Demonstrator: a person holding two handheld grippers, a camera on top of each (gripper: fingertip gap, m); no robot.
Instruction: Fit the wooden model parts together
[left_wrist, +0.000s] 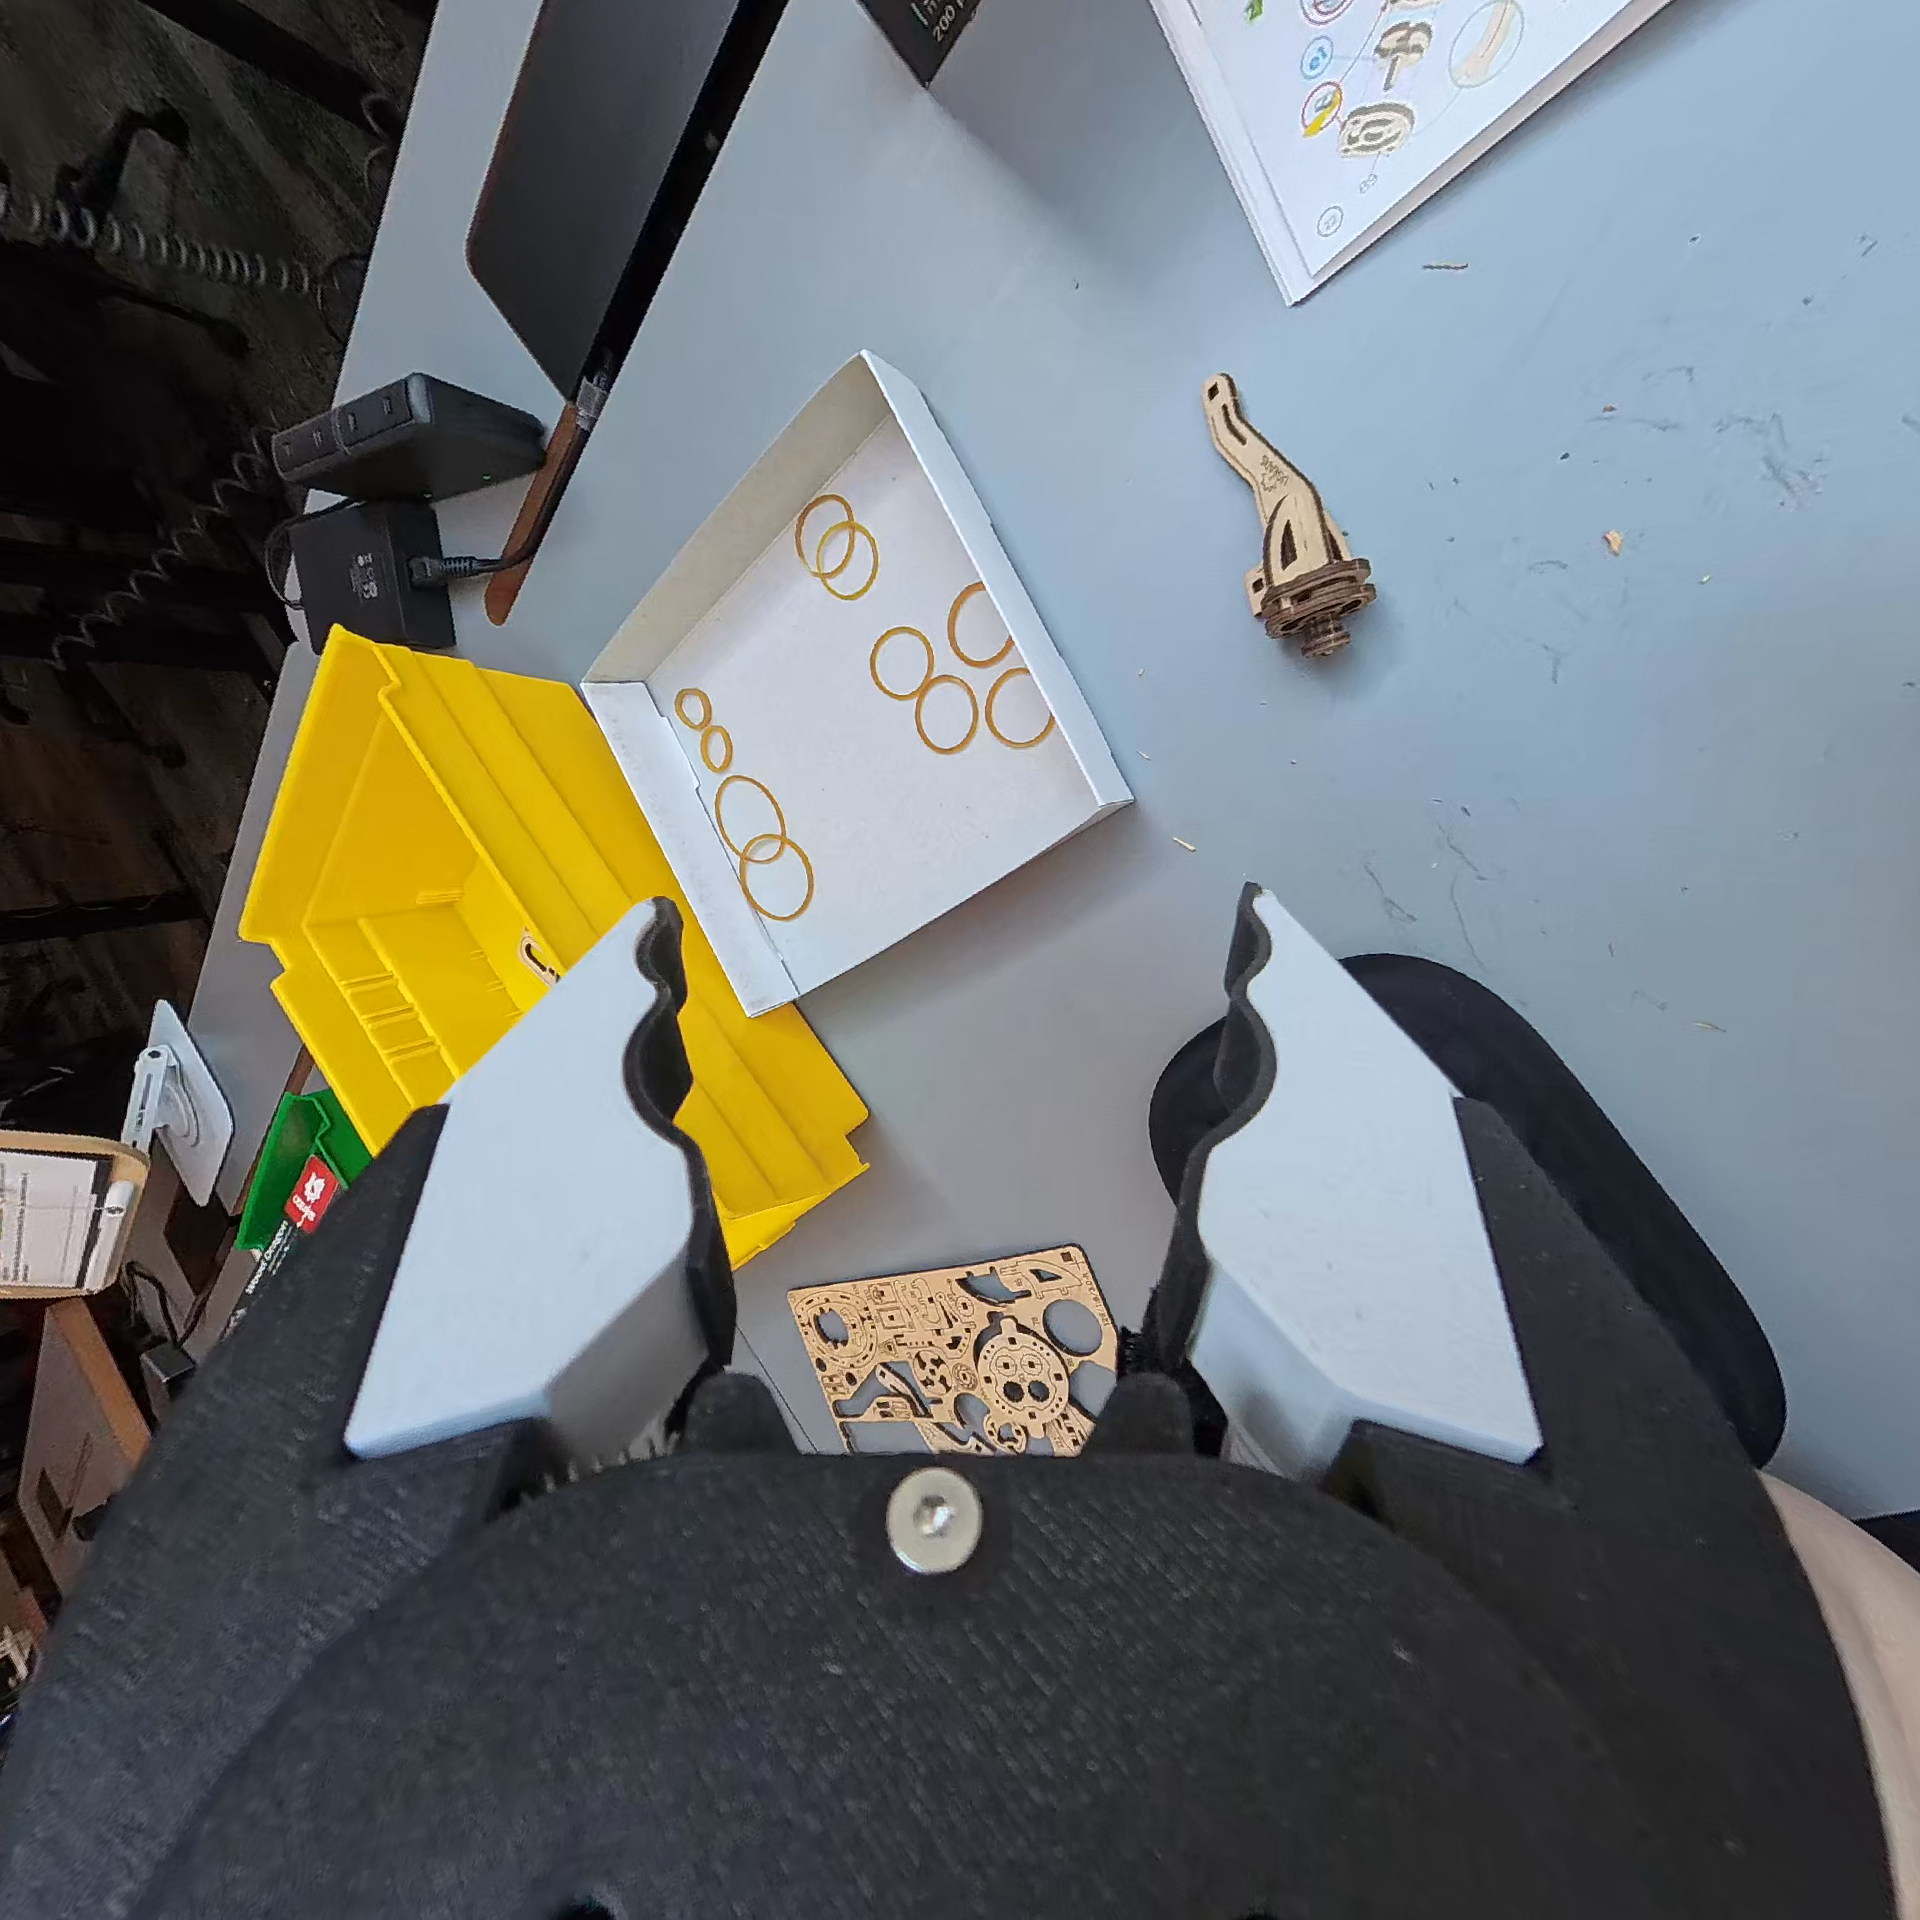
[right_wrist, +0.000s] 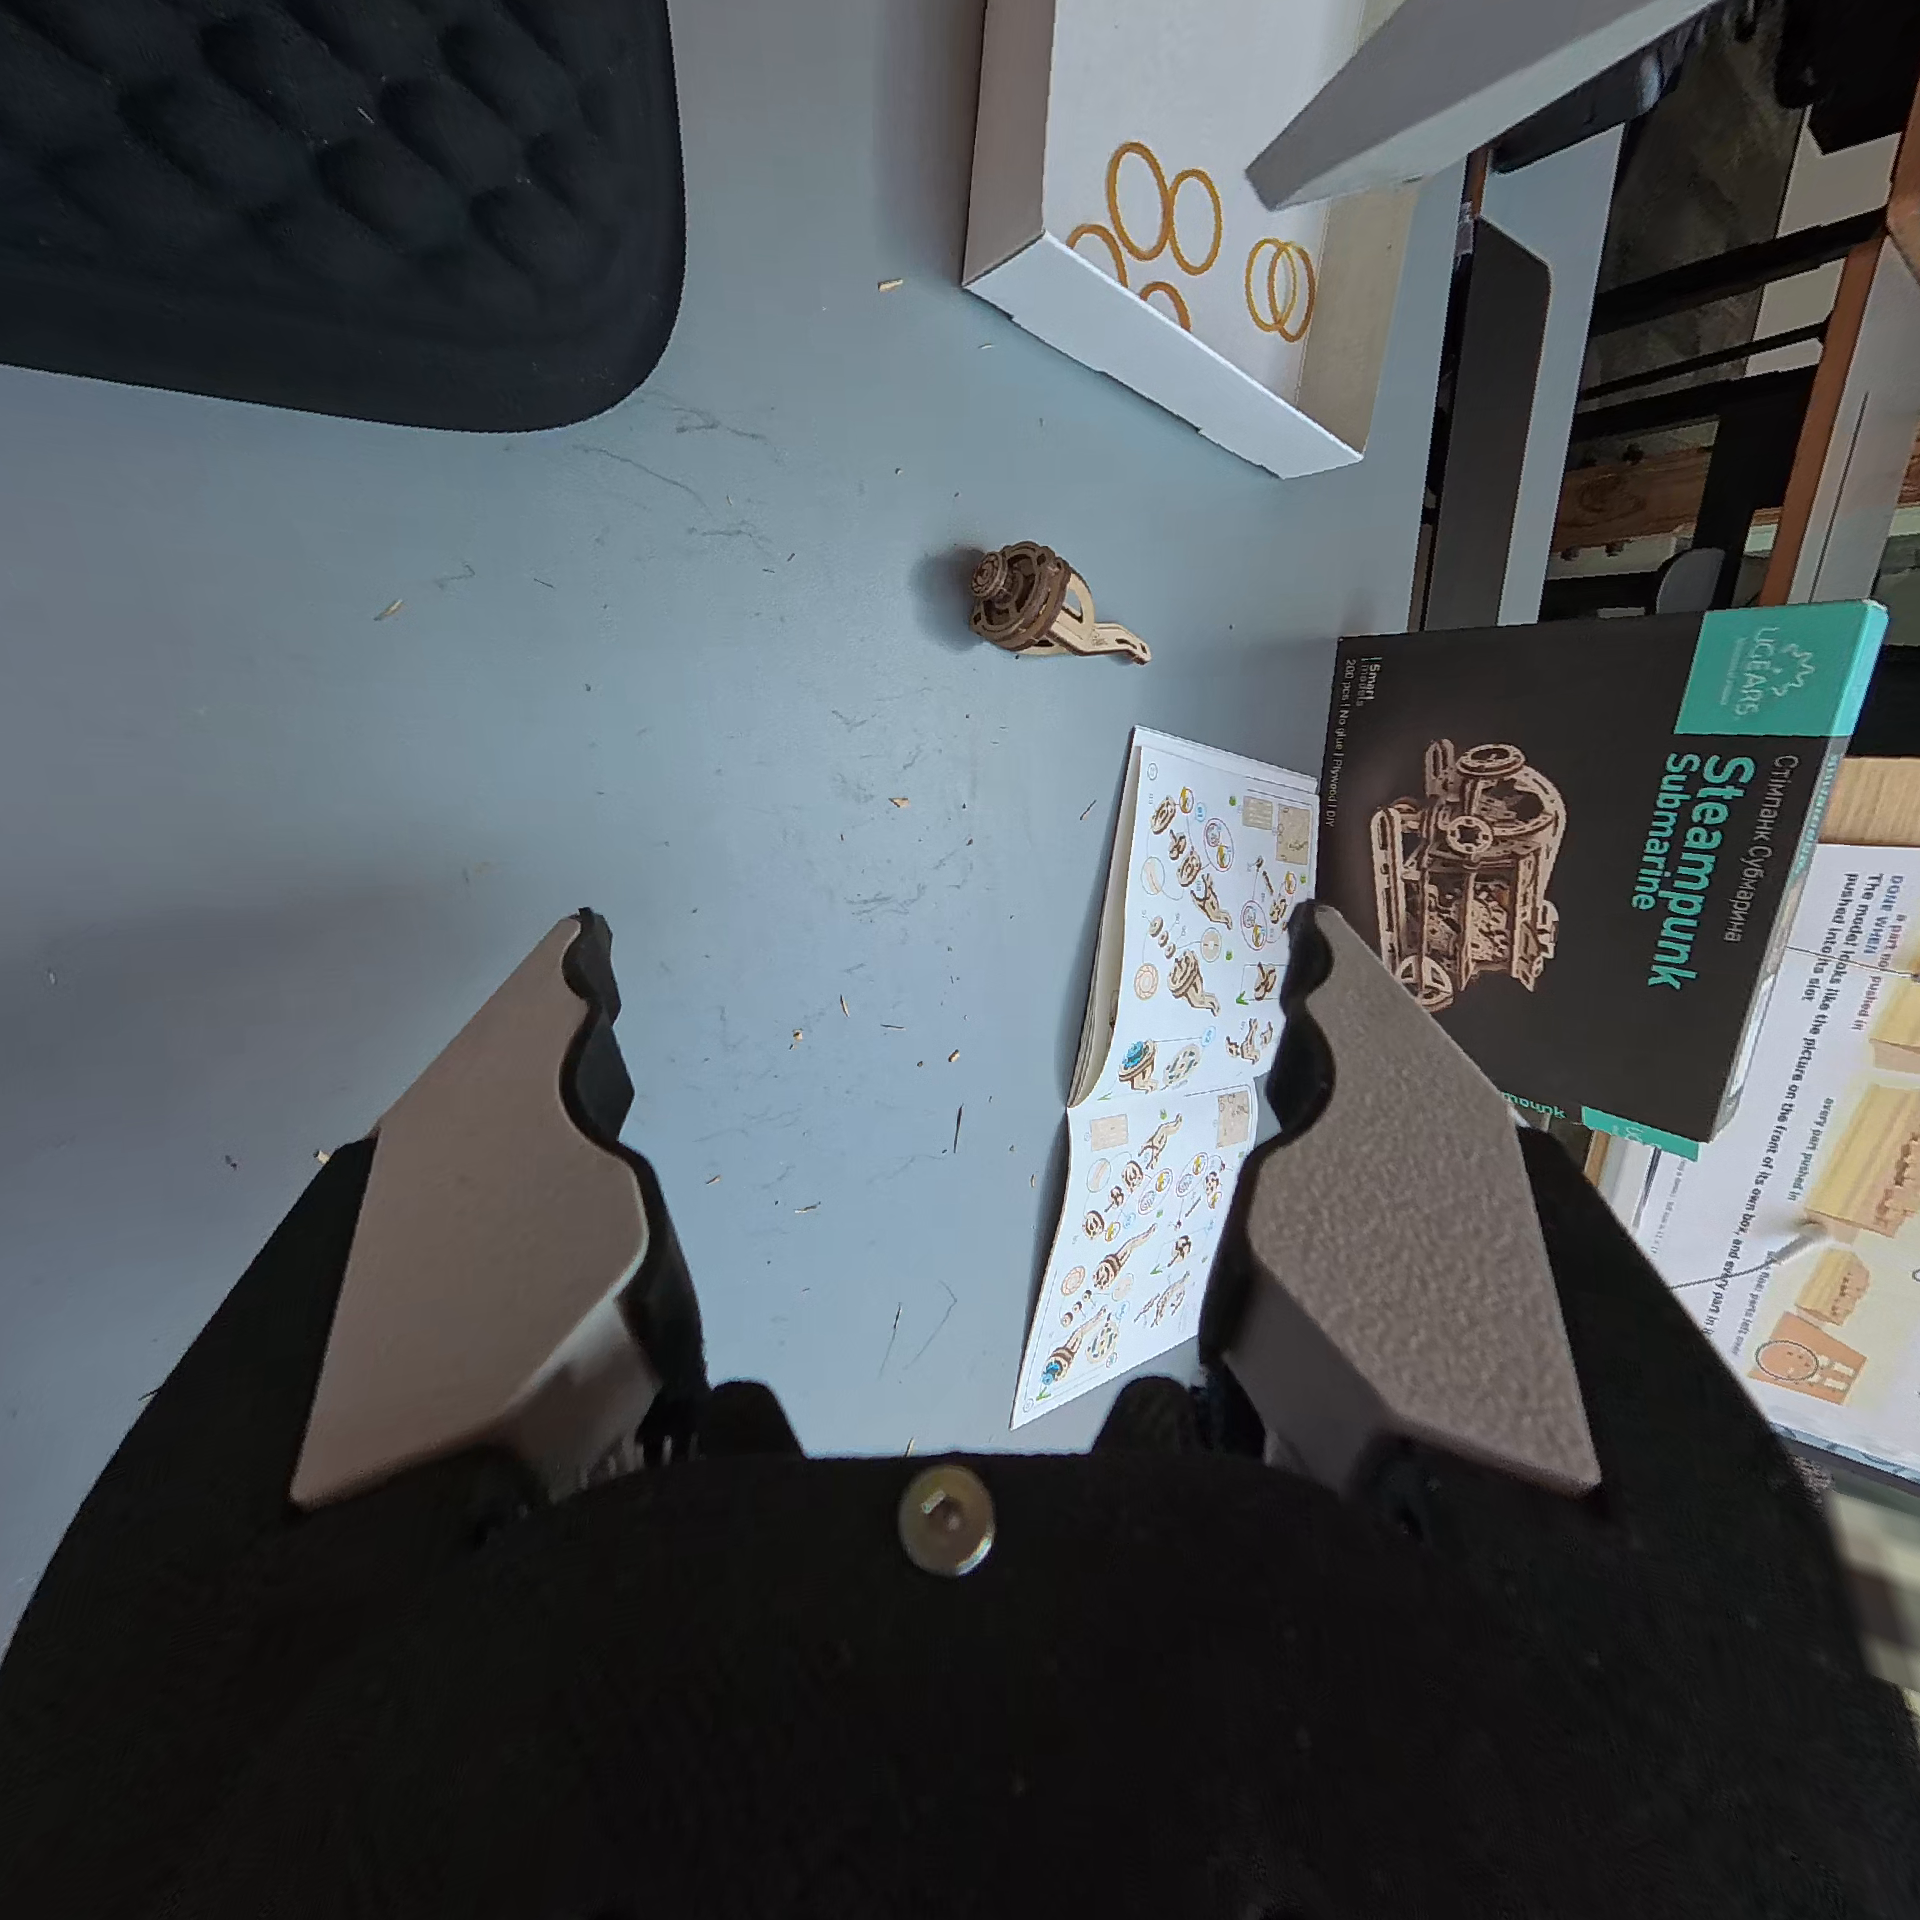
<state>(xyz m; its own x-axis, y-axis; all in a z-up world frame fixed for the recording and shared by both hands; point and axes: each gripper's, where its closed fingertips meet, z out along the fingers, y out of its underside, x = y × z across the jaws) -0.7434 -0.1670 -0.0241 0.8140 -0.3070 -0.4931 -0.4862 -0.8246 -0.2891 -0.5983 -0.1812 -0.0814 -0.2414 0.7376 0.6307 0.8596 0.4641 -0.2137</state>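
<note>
A small assembled wooden part, a lever with a stack of round discs at one end, lies on the grey table. It also shows in the right wrist view. A laser-cut wooden sheet with several parts punched out lies under my left gripper. My left gripper is open and empty above the table, between the yellow bin and a black seat. My right gripper is open and empty above bare table, well short of the wooden part.
A white cardboard tray holds several rubber bands; it also shows in the right wrist view. A yellow plastic bin stands left. An instruction booklet, the kit's dark box and a black chair seat border the table.
</note>
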